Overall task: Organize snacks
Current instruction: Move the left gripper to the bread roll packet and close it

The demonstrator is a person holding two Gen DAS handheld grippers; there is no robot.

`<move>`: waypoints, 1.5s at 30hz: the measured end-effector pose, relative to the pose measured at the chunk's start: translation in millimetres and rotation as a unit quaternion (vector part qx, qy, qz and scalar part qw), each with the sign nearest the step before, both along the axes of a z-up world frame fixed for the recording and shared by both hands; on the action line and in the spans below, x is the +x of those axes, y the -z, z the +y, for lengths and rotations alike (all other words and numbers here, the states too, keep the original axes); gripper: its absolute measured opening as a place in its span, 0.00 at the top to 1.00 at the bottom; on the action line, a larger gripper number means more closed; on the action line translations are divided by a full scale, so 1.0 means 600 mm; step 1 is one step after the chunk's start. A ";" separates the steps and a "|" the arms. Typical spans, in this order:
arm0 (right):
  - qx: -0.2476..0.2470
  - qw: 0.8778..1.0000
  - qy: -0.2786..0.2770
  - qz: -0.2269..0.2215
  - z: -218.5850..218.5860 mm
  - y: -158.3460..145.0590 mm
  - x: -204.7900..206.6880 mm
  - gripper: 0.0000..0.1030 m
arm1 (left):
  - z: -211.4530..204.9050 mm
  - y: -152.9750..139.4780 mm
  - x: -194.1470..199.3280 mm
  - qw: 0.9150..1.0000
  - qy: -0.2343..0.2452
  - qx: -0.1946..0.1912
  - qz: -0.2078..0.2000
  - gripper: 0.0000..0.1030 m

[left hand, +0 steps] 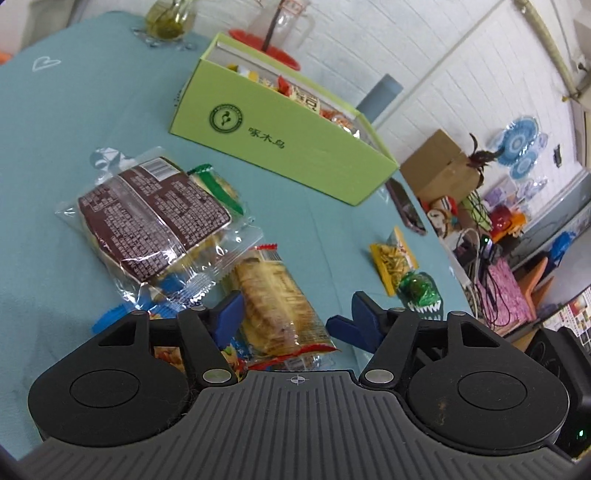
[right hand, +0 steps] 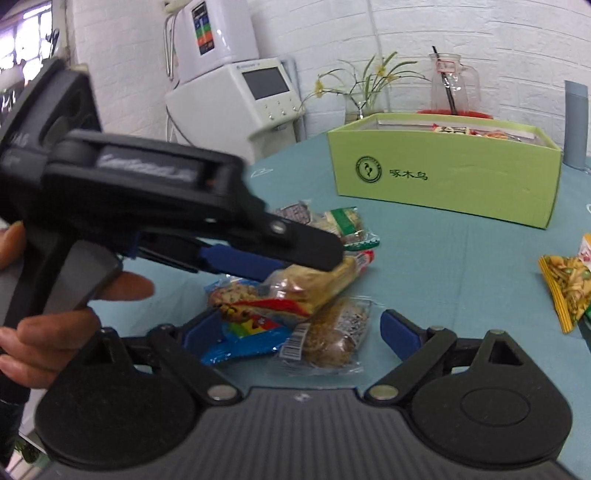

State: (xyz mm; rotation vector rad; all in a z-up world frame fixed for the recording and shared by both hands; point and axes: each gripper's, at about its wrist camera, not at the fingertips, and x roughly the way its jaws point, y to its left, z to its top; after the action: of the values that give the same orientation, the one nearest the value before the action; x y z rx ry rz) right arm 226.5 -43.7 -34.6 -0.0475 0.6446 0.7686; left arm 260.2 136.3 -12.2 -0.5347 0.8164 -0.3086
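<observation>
Snack packets beside the green box [left hand: 280,147] on the desk [left hand: 55,147].
Cracker packet [left hand: 277,299] lies lengthwise between the left gripper [left hand: 291,317] jaws, apart and unclamped; right gripper [right hand: 295,332] jaws gape — only its view shows the hand [right hand: 48,332].

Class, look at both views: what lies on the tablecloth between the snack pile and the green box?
Nothing: both views show bare tablecloth between the snack pile and the green box.

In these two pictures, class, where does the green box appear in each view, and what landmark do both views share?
Left wrist view: green box upper centre, running diagonally.
Right wrist view: green box upper right, front face showing.
Shared landmark: glass pitcher behind the box.
</observation>
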 end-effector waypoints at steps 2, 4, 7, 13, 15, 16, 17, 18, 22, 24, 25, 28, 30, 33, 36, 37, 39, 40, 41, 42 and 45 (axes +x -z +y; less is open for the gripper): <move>-0.004 1.000 -0.009 0.008 0.010 0.005 0.005 0.10 | 0.001 0.009 0.013 1.000 0.002 0.002 0.019 0.63; -0.022 1.000 -0.001 0.005 0.009 0.009 0.006 0.10 | 0.000 0.018 0.018 1.000 0.005 -0.001 0.025 0.64; -0.023 1.000 0.005 0.010 -0.002 0.012 0.011 0.10 | -0.008 0.020 0.021 1.000 0.001 0.006 0.022 0.64; -0.017 1.000 0.025 -0.008 -0.034 -0.002 0.016 0.10 | -0.068 0.022 0.048 0.999 0.031 0.013 0.023 0.65; -0.029 0.999 0.041 -0.020 -0.056 -0.007 0.016 0.10 | -0.099 0.022 0.057 0.998 0.046 0.023 0.024 0.65; -0.031 0.998 0.047 -0.021 -0.069 -0.008 0.016 0.10 | -0.116 0.021 0.061 0.998 0.054 0.028 0.023 0.65; -0.031 0.998 0.054 -0.018 -0.082 -0.008 0.016 0.10 | -0.133 0.021 0.067 0.997 0.068 0.028 0.024 0.66; -0.030 0.998 0.063 -0.013 -0.098 -0.008 0.016 0.10 | -0.146 0.023 0.073 0.996 0.078 0.024 0.029 0.67; -0.041 0.995 0.090 -0.010 -0.141 -0.005 0.005 0.10 | -0.193 0.033 0.081 0.993 0.109 0.018 0.039 0.68; -0.043 0.994 0.102 -0.008 -0.153 -0.002 0.002 0.10 | -0.210 0.035 0.082 0.993 0.109 0.029 0.038 0.68; -0.041 0.993 0.108 -0.004 -0.157 0.000 0.003 0.10 | -0.214 0.034 0.080 0.993 0.106 0.035 0.035 0.68; -0.034 0.993 0.117 0.001 -0.163 0.003 0.004 0.10 | -0.224 0.030 0.077 0.993 0.099 0.049 0.035 0.65; -0.032 0.992 0.122 0.004 -0.161 0.006 0.010 0.10 | -0.227 0.030 0.078 0.993 0.096 0.052 0.035 0.64; -0.030 0.991 0.131 0.017 -0.168 0.011 0.012 0.10 | -0.232 0.030 0.079 0.993 0.094 0.058 0.034 0.59; -0.022 0.990 0.137 0.021 -0.173 0.010 0.017 0.10 | -0.237 0.028 0.078 0.993 0.095 0.067 0.032 0.55; -0.020 0.990 0.137 0.022 -0.175 0.010 0.021 0.10 | -0.236 0.027 0.077 0.993 0.095 0.068 0.031 0.53; -0.020 0.990 0.140 0.021 -0.174 0.011 0.020 0.10 | -0.236 0.027 0.076 0.993 0.093 0.070 0.030 0.51; -0.020 0.990 0.141 0.021 -0.174 0.012 0.019 0.10 | -0.235 0.027 0.076 0.993 0.094 0.069 0.030 0.51; -0.020 0.990 0.141 0.021 -0.174 0.011 0.019 0.10 | -0.235 0.027 0.077 0.993 0.093 0.068 0.031 0.50; -0.019 0.990 0.140 0.022 -0.175 0.012 0.020 0.10 | -0.234 0.027 0.077 0.993 0.092 0.067 0.031 0.49; -0.022 0.990 0.135 0.023 -0.176 0.011 0.023 0.10 | -0.235 0.027 0.076 0.993 0.093 0.070 0.029 0.47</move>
State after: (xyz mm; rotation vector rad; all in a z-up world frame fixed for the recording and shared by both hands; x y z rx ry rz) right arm 240.4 -149.6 -41.4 0.0181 0.6955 0.4959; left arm 306.0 -4.5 -28.6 -0.3380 0.9381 -0.4044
